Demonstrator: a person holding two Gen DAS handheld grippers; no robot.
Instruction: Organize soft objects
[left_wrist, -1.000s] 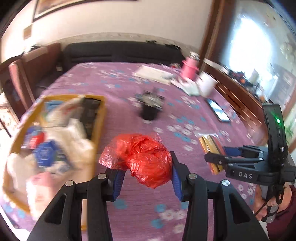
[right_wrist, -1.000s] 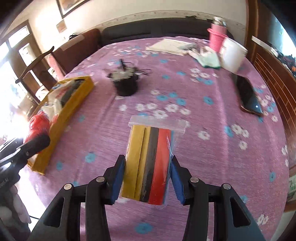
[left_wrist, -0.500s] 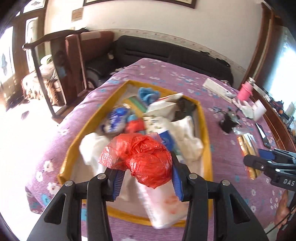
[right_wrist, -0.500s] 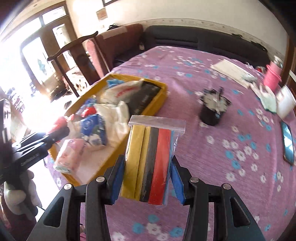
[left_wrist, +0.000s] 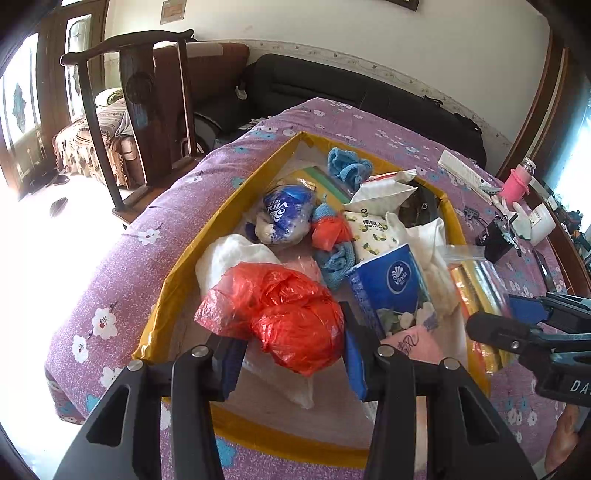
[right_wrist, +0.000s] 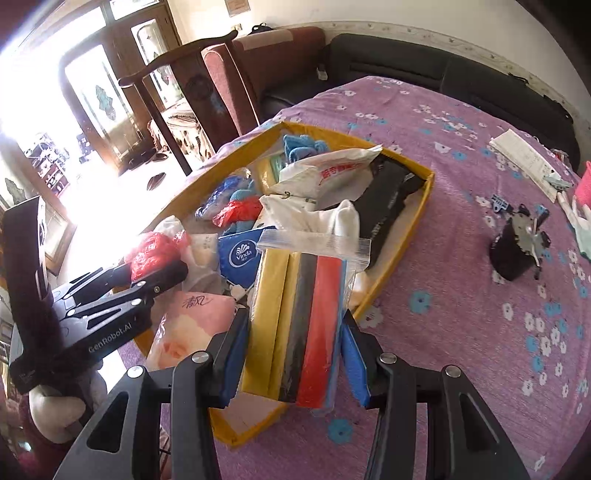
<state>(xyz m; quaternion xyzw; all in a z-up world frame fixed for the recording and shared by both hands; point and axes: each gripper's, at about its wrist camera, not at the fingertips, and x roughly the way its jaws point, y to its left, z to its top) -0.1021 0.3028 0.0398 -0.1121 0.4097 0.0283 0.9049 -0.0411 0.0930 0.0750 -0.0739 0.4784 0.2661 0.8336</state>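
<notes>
Left gripper: the left gripper (left_wrist: 293, 354) pinches a crumpled red plastic bag (left_wrist: 280, 314) between its blue pads, and the bundle bulges up and out past the fingertips.
Right gripper: the right gripper (right_wrist: 293, 354) clamps a clear zip pouch of colored sheets (right_wrist: 303, 317), with yellow, black, red and blue bands running lengthwise away from the camera and the sealed flap at the far end.
Destination: the yellow tray (left_wrist: 184, 254) sits on the purple flowered tablecloth (left_wrist: 122, 258), already crowded with soft goods, among them a blue Vinda tissue pack (left_wrist: 391, 288), a pink tissue pack (right_wrist: 192, 325), blue knit cloth (left_wrist: 349, 166) and white bags.
Key relation: both loads hang over the tray's near end. The red bag sits above the near-left corner, over a white bag, so its drop looks straight down. The pouch's long axis runs roughly along the tray's right wall, and it hangs near that wall rather than over the tray's middle.
Nearer arm: the left one looks better placed, since its load is fully inside the rim.
Likely step: release into the tray seems next. The pouch may need a nudge leftward or it could catch the wall.
Risk: the pile is high, so the light bag could roll off the top.
</notes>
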